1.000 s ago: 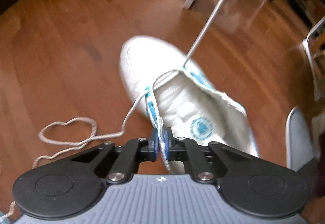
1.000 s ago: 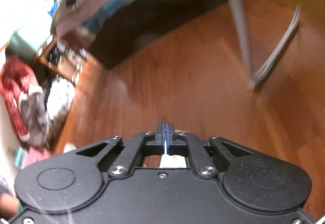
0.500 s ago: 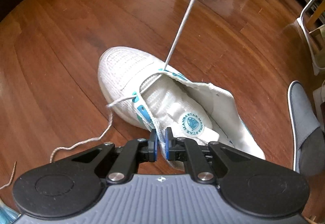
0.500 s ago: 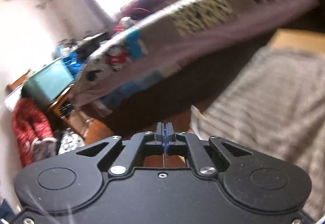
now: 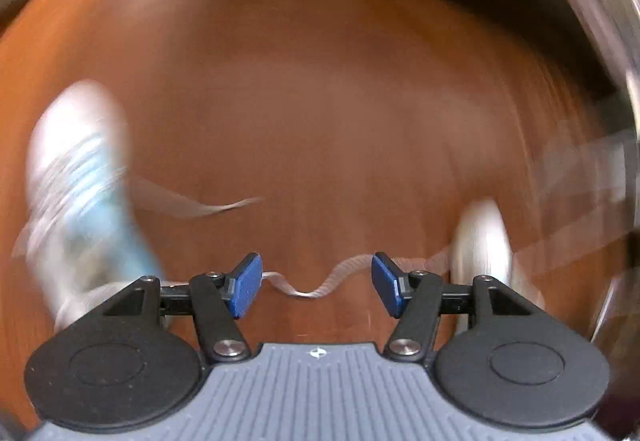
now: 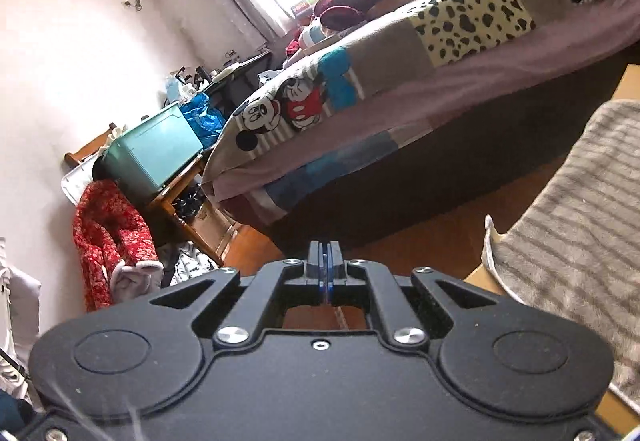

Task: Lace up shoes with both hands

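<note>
The left wrist view is smeared by motion. My left gripper (image 5: 316, 285) points down at the wooden floor, and its jaws are opening with the blue pads (image 5: 244, 287) well apart. A slack, wavy stretch of the pale lace (image 5: 312, 291) lies on the floor in the gap, touched by neither pad. The white and teal shoe (image 5: 80, 177) is a blur at the left edge. My right gripper (image 6: 325, 253) is raised and shut, and a thin strand of lace (image 6: 339, 315) runs down from its pads behind the fingers. The shoe is not in the right wrist view.
A blurred white object (image 5: 480, 241) sits on the floor by the left gripper's right finger. Ahead of the right gripper stands a bed (image 6: 440, 53) with a patchwork cover. Grey striped cloth (image 6: 580, 241) is on the right; a teal box (image 6: 156, 153) and red garment (image 6: 108, 237) on the left.
My left gripper let go of the shoe's eyelet edge, opened and swung away, so the shoe slid to the left edge. The right gripper rose, its view lifting from floor to bed.
</note>
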The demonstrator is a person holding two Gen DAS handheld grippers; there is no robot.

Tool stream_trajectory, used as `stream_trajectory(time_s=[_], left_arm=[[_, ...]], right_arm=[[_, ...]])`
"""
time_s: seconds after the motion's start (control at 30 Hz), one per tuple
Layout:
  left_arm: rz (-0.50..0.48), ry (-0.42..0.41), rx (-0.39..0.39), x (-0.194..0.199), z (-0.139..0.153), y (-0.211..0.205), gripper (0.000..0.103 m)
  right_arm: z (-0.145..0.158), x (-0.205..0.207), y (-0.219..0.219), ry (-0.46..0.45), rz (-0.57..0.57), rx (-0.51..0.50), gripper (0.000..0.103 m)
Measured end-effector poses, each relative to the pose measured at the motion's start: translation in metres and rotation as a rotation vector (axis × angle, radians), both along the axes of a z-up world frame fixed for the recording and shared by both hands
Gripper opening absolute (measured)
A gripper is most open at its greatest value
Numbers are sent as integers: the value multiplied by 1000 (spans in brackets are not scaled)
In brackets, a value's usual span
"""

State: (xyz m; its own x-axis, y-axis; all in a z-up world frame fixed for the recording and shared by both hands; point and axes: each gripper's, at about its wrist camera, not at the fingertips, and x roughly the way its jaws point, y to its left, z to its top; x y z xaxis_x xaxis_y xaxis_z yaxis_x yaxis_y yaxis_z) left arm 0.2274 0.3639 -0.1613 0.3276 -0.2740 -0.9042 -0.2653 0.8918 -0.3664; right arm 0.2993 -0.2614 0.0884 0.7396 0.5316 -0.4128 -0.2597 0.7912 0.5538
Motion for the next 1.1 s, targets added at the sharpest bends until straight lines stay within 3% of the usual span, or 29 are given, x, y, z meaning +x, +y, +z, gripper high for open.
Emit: stream_trajectory(time_s=[0.13, 0.27, 0.4, 0.5, 0.7, 0.83, 0.87, 0.9, 0.93, 1.0, 1.03, 1.1], left_arm=[[403, -149, -19, -77, 30, 81, 59], [818, -161, -178, -177, -6, 113, 59], [1003, -128, -256, -221, -58, 107, 58], [1132, -169, -330, -229, -87, 109, 58], [1273, -238, -384, -224, -118, 102, 58], [1332, -236, -402, -215, -133, 104, 57], [1351, -237, -401, -213, -136, 104, 54], [1359, -247, -406, -212, -140, 106, 42], [1359, -255, -400, -210, -143, 109, 23], [1316, -265, -374, -202, -143, 112, 8], [1290, -270, -371, -198, -141, 112, 2], [1206, -309, -286, -190, -113, 110, 1]], right_arm=[[1, 6, 5, 2, 12, 6, 0], [-4, 6, 6, 20, 25, 9, 1], [-4, 3, 10, 21, 29, 7, 1], [-1, 0, 14, 12, 39, 3, 1], [-4, -1, 20, 15, 60, -21, 1], [-7, -2, 17, 24, 54, -33, 1], [-7, -1, 16, 25, 52, -36, 1], [-7, -2, 15, 24, 51, -40, 1], [-7, -2, 14, 23, 51, -43, 1], [-7, -2, 12, 21, 51, -48, 1], [-7, -2, 11, 20, 51, -51, 1], [-5, -3, 9, 13, 47, -57, 1]])
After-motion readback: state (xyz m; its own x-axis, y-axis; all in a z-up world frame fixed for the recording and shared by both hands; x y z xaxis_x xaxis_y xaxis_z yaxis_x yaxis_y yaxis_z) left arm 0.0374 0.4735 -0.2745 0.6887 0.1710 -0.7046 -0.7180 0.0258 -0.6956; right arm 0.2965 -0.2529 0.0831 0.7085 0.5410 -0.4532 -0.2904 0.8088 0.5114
